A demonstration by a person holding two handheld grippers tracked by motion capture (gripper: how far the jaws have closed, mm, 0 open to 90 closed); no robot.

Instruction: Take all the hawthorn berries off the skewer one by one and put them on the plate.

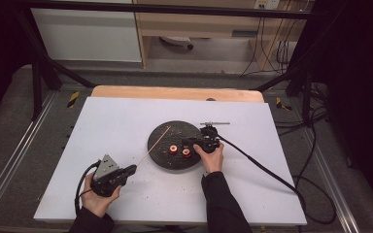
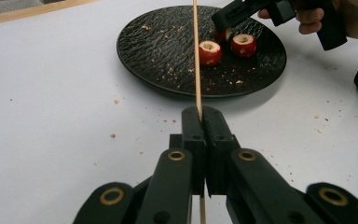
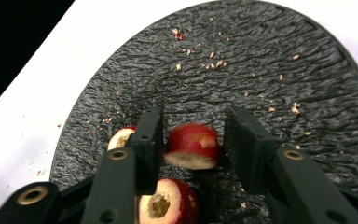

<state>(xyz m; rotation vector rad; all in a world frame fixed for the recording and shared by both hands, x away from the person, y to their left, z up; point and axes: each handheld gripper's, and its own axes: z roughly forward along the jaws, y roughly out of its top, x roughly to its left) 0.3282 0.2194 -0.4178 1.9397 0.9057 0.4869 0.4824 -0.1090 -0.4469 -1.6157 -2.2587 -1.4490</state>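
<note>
White tabletop [image 1: 126, 121], metal rod [image 1: 214, 123] beyond plate, wooden shelving [image 1: 199, 24], floor cables [image 1: 311, 194]

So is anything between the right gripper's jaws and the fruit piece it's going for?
Nothing visible. In the right gripper view the right gripper straddles one red fruit piece on the plate, one jaw on either side with small gaps. Two other pieces lie nearer the camera and left, outside that gap.

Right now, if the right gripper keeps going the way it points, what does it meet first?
The red fruit piece between the right gripper jaws, apparently tilted on the black plate. The pads do not seem to press it yet, though depth is unclear.
</note>
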